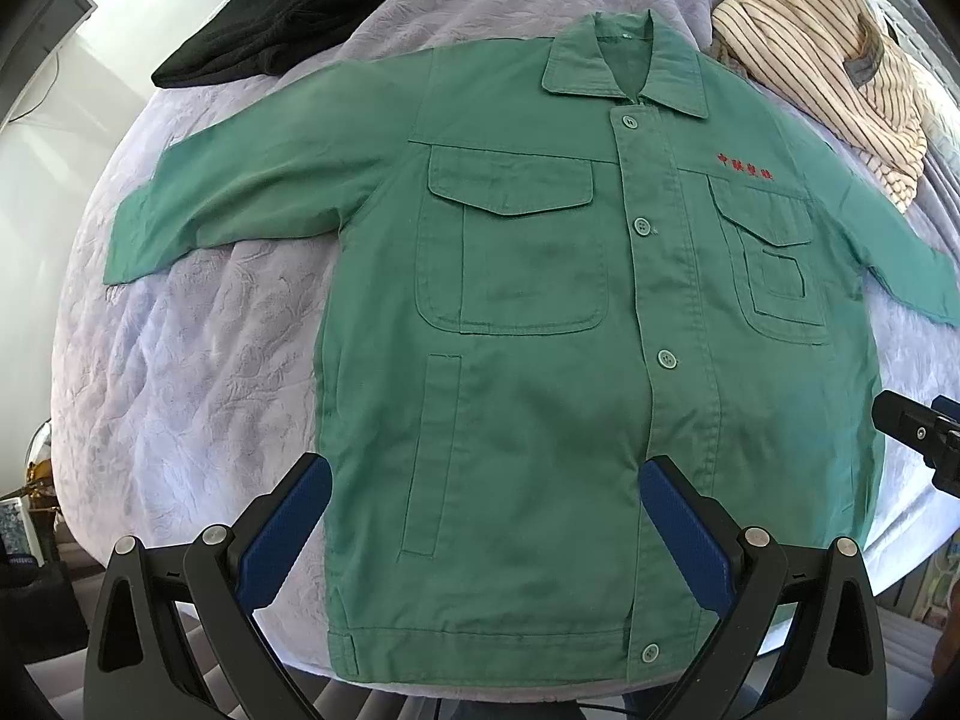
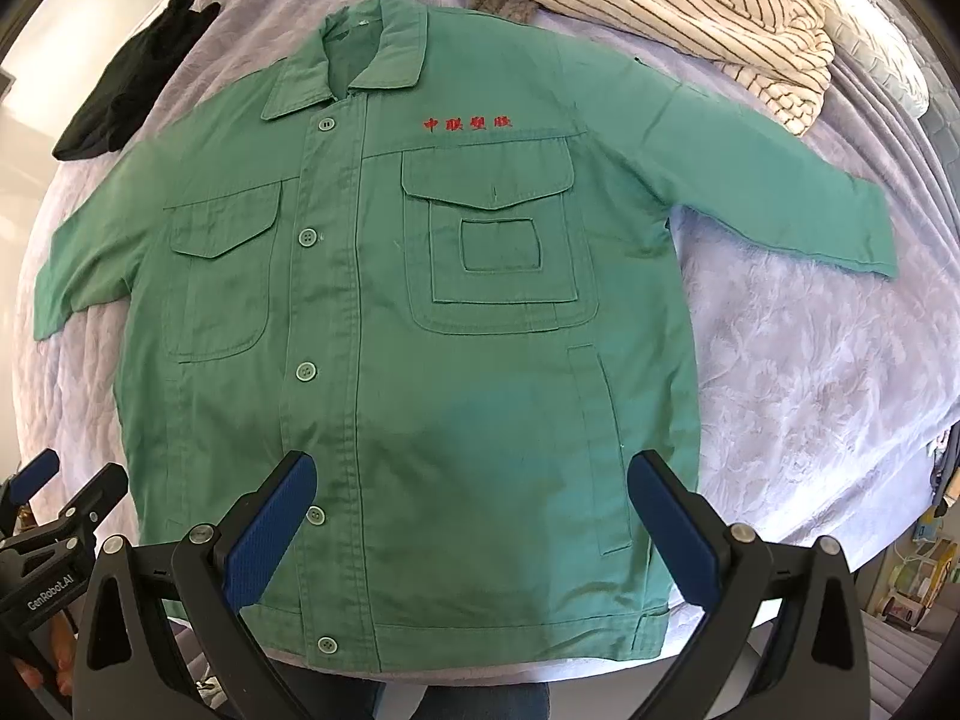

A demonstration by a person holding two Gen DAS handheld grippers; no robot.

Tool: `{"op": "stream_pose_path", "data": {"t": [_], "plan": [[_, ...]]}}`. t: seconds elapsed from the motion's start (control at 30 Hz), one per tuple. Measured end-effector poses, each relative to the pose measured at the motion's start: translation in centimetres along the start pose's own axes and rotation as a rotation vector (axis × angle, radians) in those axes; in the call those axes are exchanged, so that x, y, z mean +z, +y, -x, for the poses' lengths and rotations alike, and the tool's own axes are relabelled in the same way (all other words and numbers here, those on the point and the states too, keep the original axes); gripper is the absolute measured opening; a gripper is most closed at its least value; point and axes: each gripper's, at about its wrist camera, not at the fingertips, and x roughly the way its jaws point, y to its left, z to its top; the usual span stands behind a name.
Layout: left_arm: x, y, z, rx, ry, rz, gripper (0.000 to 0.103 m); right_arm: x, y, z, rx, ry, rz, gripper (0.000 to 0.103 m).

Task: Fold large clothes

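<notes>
A green jacket (image 1: 540, 360) lies flat, front up, on a bed covered by a pale lilac bedspread (image 1: 198, 372). Its hem runs along the near edge of the bed and its collar (image 1: 624, 60) points toward the far edge. Both sleeves are spread outward to the sides. The front is closed by a row of green buttons (image 1: 643, 227) down the middle. Two flapped chest pockets (image 2: 492, 240) are present, one to each side of the buttons, with a slit pocket below each. Red embroidered characters (image 2: 467, 124) sit above one chest pocket. The cloth is mostly smooth, with light creases near the hem.

A black garment (image 1: 282, 18) lies bunched near the far left corner of the bed, apart from the jacket. A striped cream garment (image 2: 678, 12) lies heaped at the far right, just beside the jacket's shoulder.

The left gripper (image 1: 486, 474) hovers above the hem area, its blue-padded fingers (image 1: 288, 534) spread wide and holding nothing. The right gripper (image 2: 471, 471) hovers likewise above the hem, fingers apart and empty.
</notes>
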Motion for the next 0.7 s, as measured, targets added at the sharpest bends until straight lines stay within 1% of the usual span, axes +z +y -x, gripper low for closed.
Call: {"op": "stream_pose_path", "data": {"t": [0.7], "plan": [[-0.32, 0.0, -0.09, 0.01, 0.0, -0.002, 0.103, -0.22, -0.02, 0.06, 0.003, 0.015, -0.006, 0.103]]}}
